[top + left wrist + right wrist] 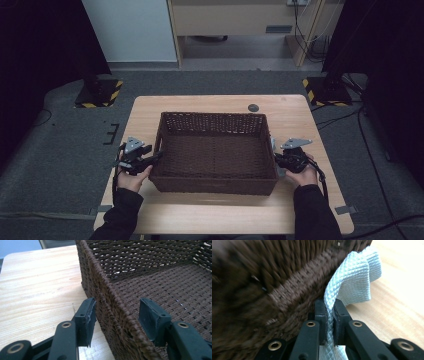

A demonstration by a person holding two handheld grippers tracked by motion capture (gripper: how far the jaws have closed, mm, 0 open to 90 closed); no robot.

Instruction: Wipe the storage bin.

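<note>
Left gripper: my jaws stand apart, straddling the left wall of the basket. One pad is outside by the tabletop, the other inside over the woven floor. Neither pad presses on the weave; a gap shows on the inner side.
Left gripper, high view: my left gripper sits at the basket's left rim, held in my left hand.
Right gripper: my jaws are pressed together on a fold of pale quilted cloth. The cloth rises from between the pads and bunches up against the brown rim of the basket.
Right gripper, high view: my right gripper is at the basket's right wall, in my right hand. A sliver of the cloth shows pale just outside that wall.
Basket: brown, woven, rectangular, standing square in the middle of the tabletop, between my two hands. Its floor lies bare.
Cloth: on the right side of the basket, outside the wall, touching the rim; its lower end is in my right jaws.
Tabletop: light wood, with a dark round spot beyond the basket's far wall.
Beyond: grey floor, with yellow-and-black striped bases at both far corners.
</note>
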